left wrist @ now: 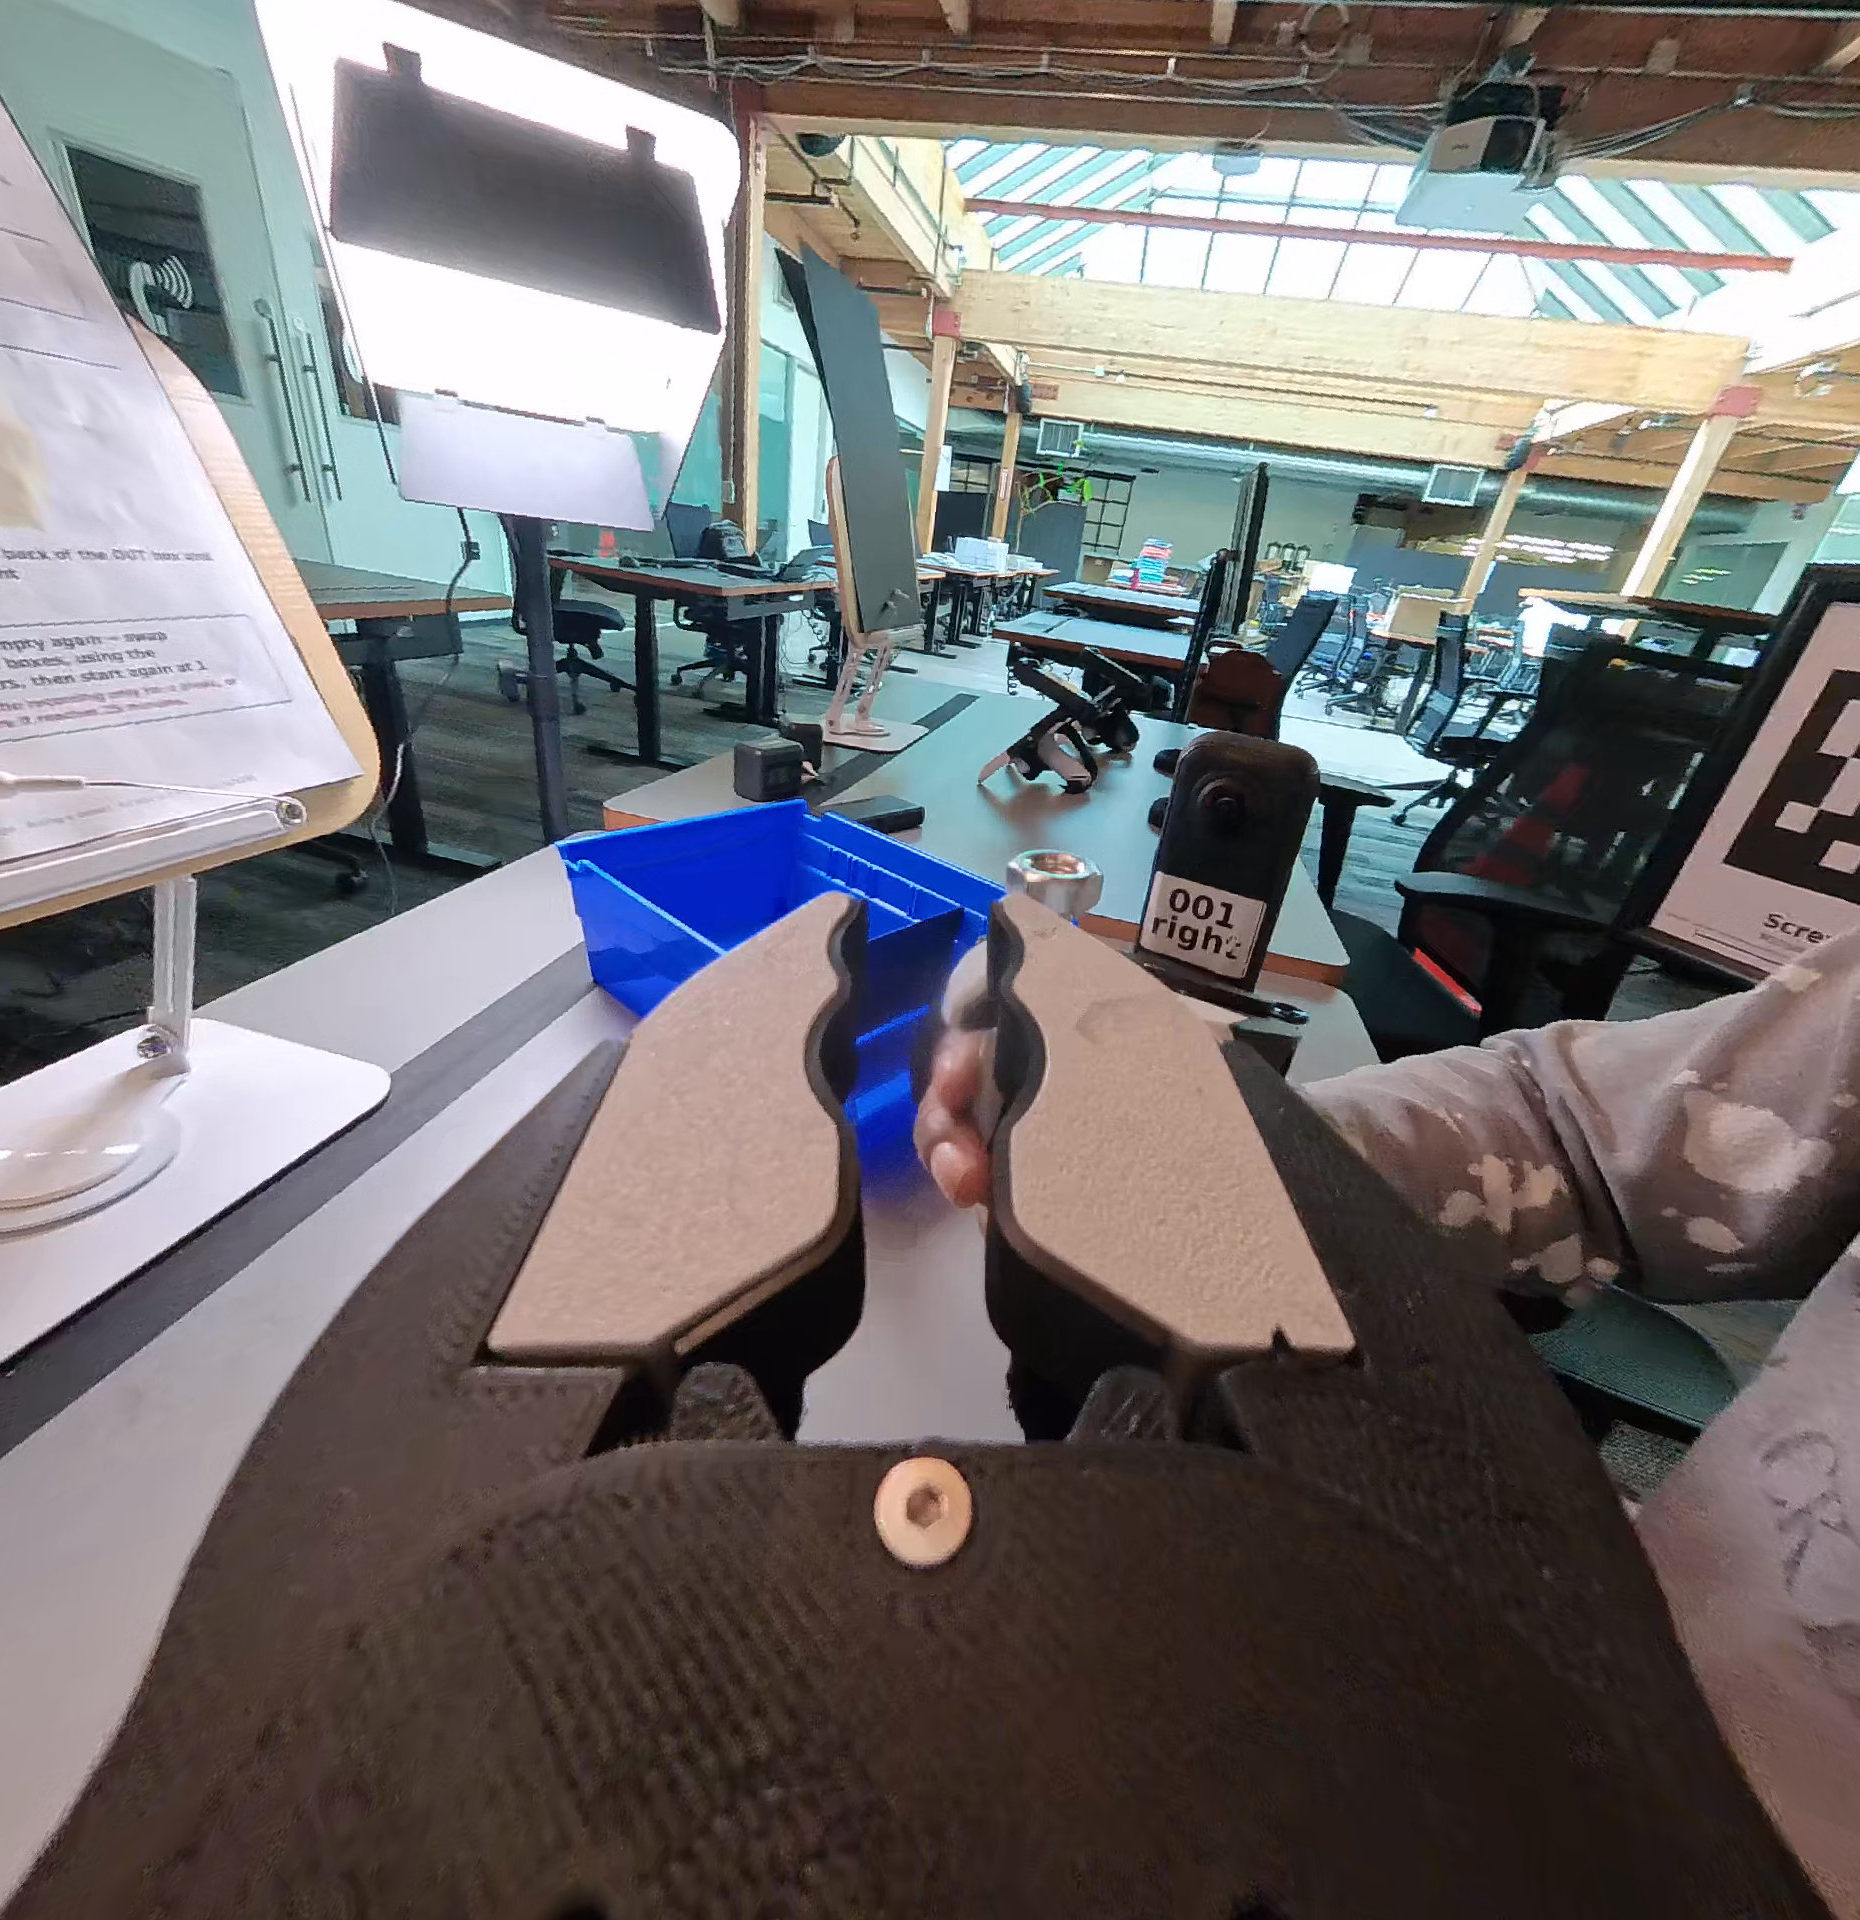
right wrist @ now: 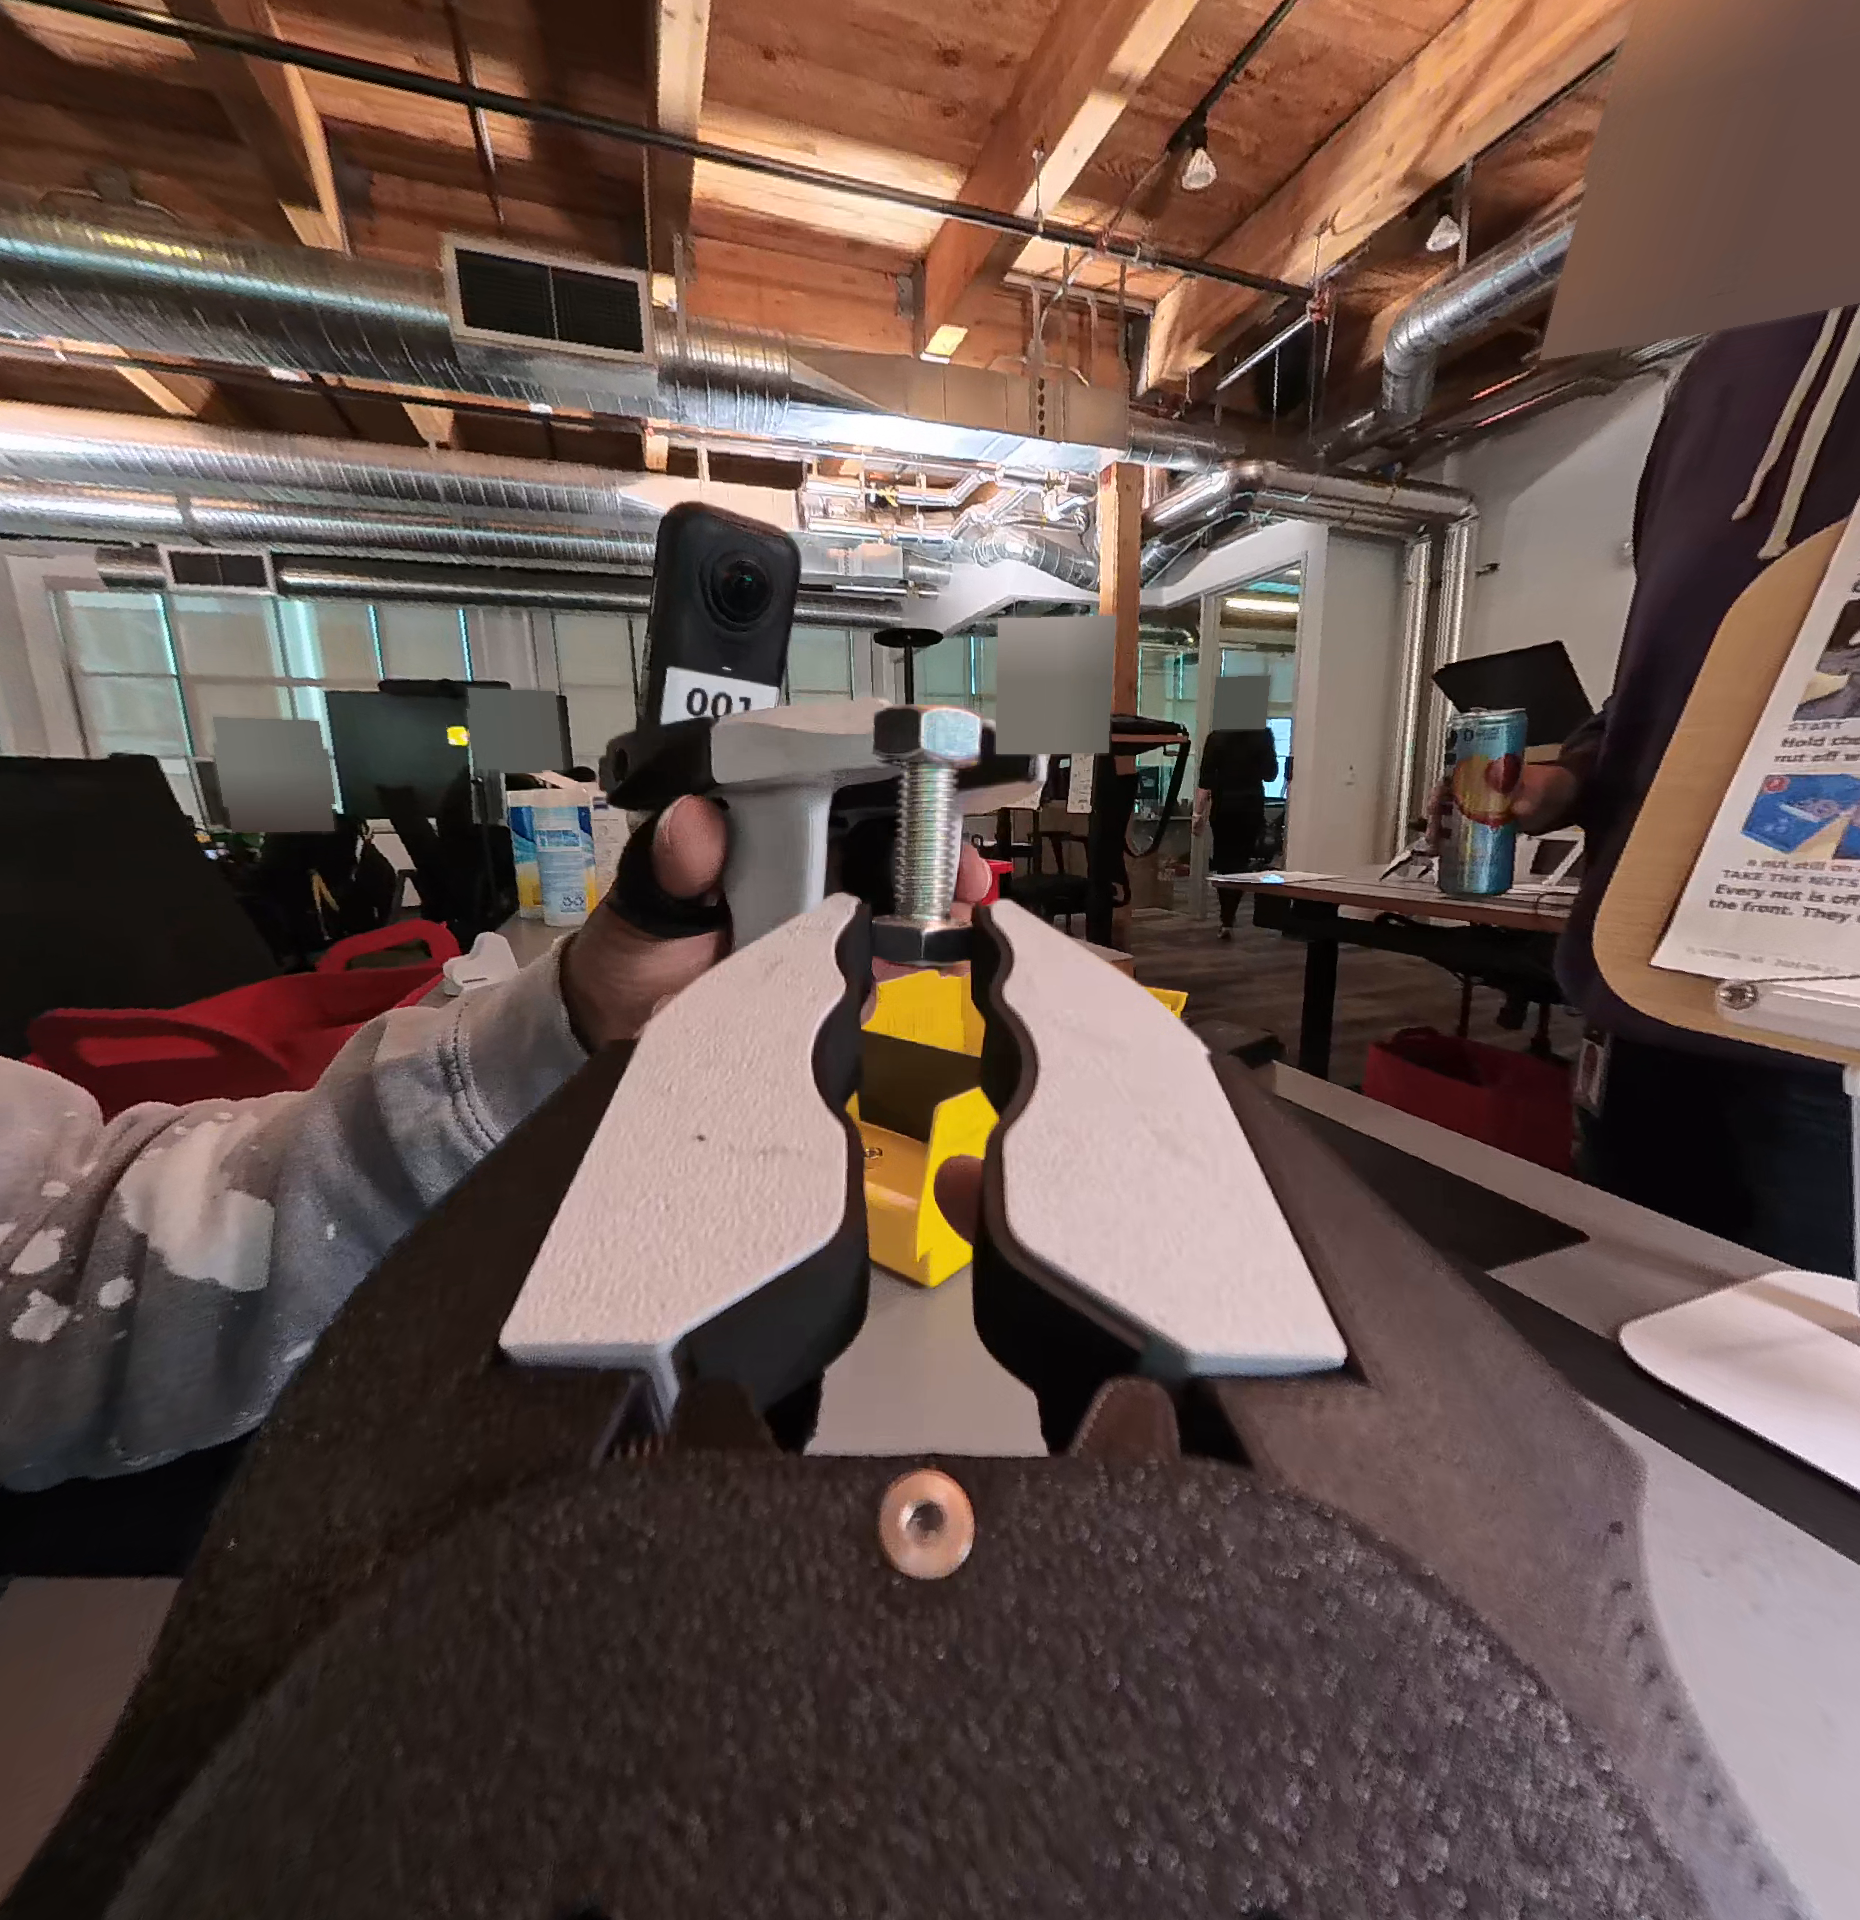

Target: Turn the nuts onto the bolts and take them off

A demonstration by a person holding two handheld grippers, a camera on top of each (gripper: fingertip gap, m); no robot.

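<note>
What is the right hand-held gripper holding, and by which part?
The right hand-held gripper holds the upright bolt by the nut at its lower end, pinched between the fingertips.

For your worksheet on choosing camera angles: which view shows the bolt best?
The right wrist view: the bolt stands upright, threads and hex head clear, a nut at its lower end between the right gripper's jaws. The left wrist view shows only its head.

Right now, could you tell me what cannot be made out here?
- Left wrist view: the bolt, hidden behind fingers of the left gripper; only a hex end shows.
- Right wrist view: whether the left gripper grips the bolt head, seen side-on.
- Right wrist view: the yellow object, mostly hidden by fingers of the right gripper.
</note>
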